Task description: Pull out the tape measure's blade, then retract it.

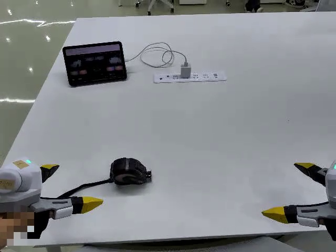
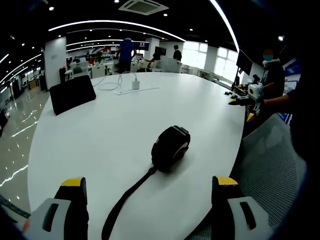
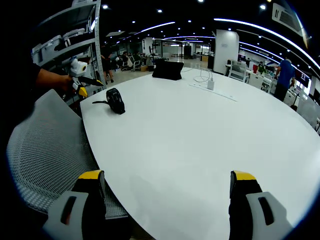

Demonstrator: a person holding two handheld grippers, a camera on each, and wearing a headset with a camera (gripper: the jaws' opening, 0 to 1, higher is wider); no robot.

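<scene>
**Tape measure point(image 1: 128, 171) sits at the near left of the counter point(image 1: 210, 131), just ahead of the left gripper point(image 1: 76, 185), with the right gripper point(image 1: 281, 189) well apart.**

It's a big open-plan office under strip lights. Across the wide white counter, a dark tablet point(image 1: 94, 63) and a power strip point(image 1: 190, 77) sit at the far side. Both grippers hover at the near edge, fingers spread wide and holding nothing. The black case lies with its long axis along that edge, what looks like the blade tip pointing toward the right gripper, blade wound in. Its strap point(image 1: 89, 184) trails back between the left fingers, so the left looks best placed to take the case.
</scene>
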